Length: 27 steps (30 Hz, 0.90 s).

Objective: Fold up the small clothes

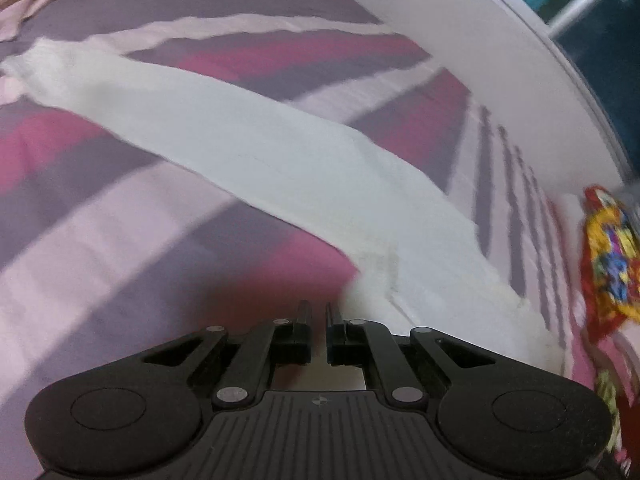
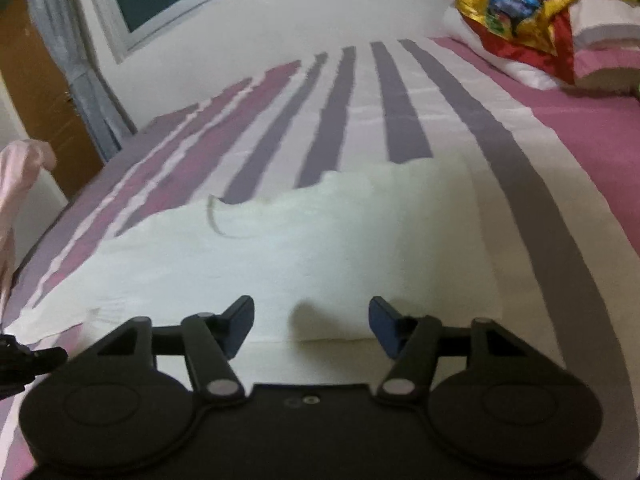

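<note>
The right hand-held gripper (image 2: 311,322) hangs open and empty just above the near edge of the white cloth (image 2: 320,240) on the bed (image 2: 580,128) — best clamp that hem squarely — while the left hand-held gripper (image 1: 319,314), beside the cloth, is closed, holding nothing visible.

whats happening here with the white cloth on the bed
A person holding a tool in each hand is folding a white cloth laid out on a striped bedsheet. The left tool is shut, with nothing visibly between its fingers, right beside the cloth's near end. The right tool is open and empty, over the cloth's near edge. A colourful bundle lies at the far corner.
</note>
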### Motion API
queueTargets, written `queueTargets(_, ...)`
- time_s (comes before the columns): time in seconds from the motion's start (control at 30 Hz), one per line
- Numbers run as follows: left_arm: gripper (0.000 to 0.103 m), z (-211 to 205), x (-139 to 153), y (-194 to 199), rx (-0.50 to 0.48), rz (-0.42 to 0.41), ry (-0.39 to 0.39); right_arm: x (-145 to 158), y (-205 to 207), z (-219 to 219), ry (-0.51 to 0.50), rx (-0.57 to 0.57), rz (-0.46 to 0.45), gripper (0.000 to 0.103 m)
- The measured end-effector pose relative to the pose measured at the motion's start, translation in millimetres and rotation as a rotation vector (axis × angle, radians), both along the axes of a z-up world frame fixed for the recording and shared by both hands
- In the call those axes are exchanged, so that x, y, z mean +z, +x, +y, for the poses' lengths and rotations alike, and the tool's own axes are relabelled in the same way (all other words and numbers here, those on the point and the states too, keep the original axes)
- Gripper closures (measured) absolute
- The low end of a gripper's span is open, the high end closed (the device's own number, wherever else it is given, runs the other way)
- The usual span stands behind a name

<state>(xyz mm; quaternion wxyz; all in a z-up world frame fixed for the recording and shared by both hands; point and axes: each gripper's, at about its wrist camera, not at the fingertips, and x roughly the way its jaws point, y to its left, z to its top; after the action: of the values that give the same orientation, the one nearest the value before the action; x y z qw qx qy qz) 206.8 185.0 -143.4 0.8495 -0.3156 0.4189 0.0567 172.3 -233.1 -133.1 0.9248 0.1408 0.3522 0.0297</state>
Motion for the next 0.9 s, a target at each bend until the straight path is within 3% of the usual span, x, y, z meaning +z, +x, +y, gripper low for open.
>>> queueTargets(0.07, 0.097, 20, -1, -5, 0.036, -0.006, -0.030, 6, -6, 12, -0.001, 0.023, -0.007, 0.040)
queueTargets(0.1, 0.089, 30, 0, -8, 0.053, -0.010, -0.039, 9, -8, 18, -0.007, 0.034, -0.013, 0.040)
queueTargets(0.13, 0.056, 37, 1, -10, 0.071, -0.008, -0.040, 12, -11, 27, -0.014, 0.051, -0.017, 0.039)
queueTargets(0.17, 0.007, 45, 2, -14, 0.103, -0.007, -0.033, 14, -12, 36, -0.017, 0.070, -0.017, 0.039)
queueTargets(0.2, 0.000, 53, 6, -20, 0.156, -0.017, -0.009, 16, -14, 43, -0.011, 0.086, -0.014, 0.039)
queueTargets(0.27, 0.000, 67, 13, -33, 0.220, -0.100, 0.032, 17, -14, 59, 0.003, 0.115, -0.011, 0.039)
queueTargets(0.33, 0.000, 79, 14, -32, 0.196, -0.093, 0.024, 18, -14, 75, -0.005, 0.147, -0.009, 0.039)
queueTargets(0.63, 0.001, 160, -18, -29, 0.380, -0.076, -0.184, 21, 4, 148, -0.039, 0.250, -0.016, 0.039)
queueTargets(0.73, 0.024, 186, -33, -23, 0.435, -0.080, -0.276, 20, 22, 163, -0.045, 0.254, -0.016, 0.039)
queueTargets(0.8, 0.026, 204, -49, -21, 0.490, -0.078, -0.367, 21, 30, 172, -0.039, 0.261, -0.021, 0.039)
queueTargets(0.9, 0.029, 221, -65, -17, 0.549, -0.101, -0.426, 19, 38, 184, -0.043, 0.280, -0.025, 0.039)
